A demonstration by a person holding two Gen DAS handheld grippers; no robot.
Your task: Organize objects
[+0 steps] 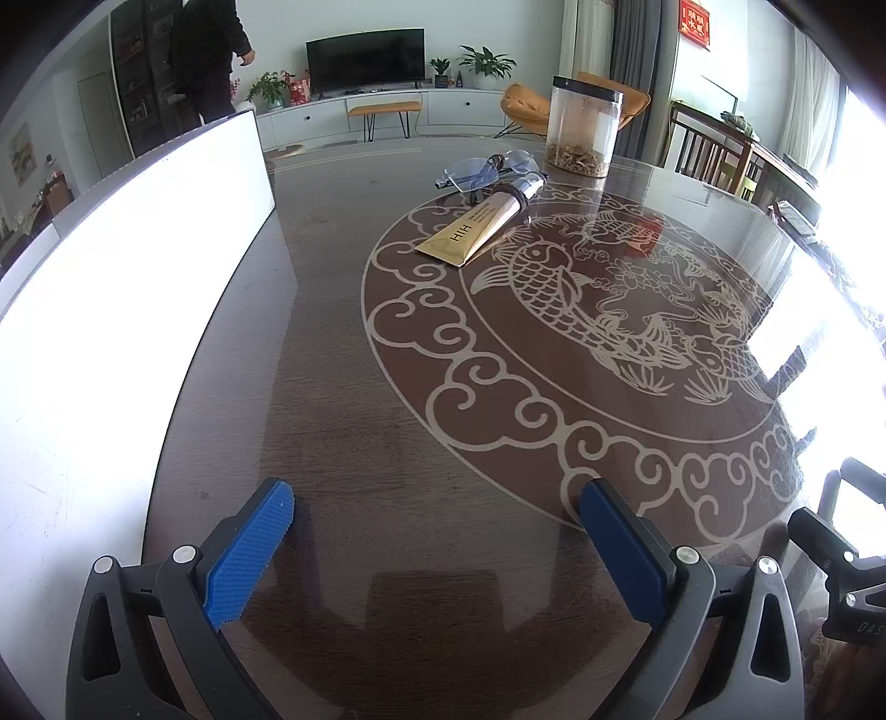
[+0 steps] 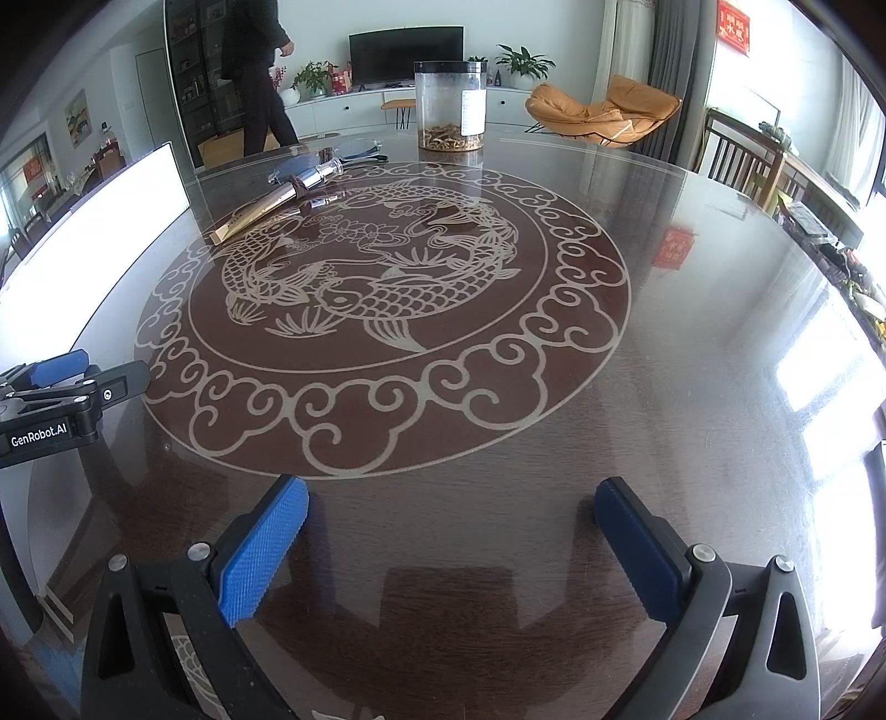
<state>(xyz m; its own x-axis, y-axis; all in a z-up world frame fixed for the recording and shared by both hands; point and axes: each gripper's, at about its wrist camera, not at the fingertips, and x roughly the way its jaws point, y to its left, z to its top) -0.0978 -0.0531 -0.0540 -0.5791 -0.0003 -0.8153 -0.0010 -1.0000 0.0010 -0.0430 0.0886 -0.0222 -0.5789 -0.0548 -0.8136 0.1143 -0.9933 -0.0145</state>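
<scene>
Looking at the table: a big dark round table [image 2: 692, 343] with a shiny glass top; pale fish and curly clouds are drawn in a ring in the middle.
Room: far behind the table are a black TV [image 2: 406, 54] on a long white cabinet, green plants, an orange chair [image 2: 601, 113], and a person in dark clothes [image 2: 255, 72] standing far left.
White board: a bright white board [image 1: 127, 266] lies on the left side of the table.
Jar: a clear jar [image 1: 582, 127] with a black lid stands upright at the far side of the table; brown bits sit in its bottom.
Tube: a gold tube [image 1: 476, 230] with a shiny cap lies flat on the far left part of the fish ring.
Glasses: clear glasses [image 1: 487, 169] lie just behind the tube, touching its cap end, near the jar.
Left gripper: the left gripper [image 1: 437, 512] is over the near table, well apart from the things; its blue jaws are spread wide and hold nothing.
Right gripper: the right gripper [image 2: 451, 512] is beside it over the near table; its blue jaws are spread wide too and hold nothing.
</scene>
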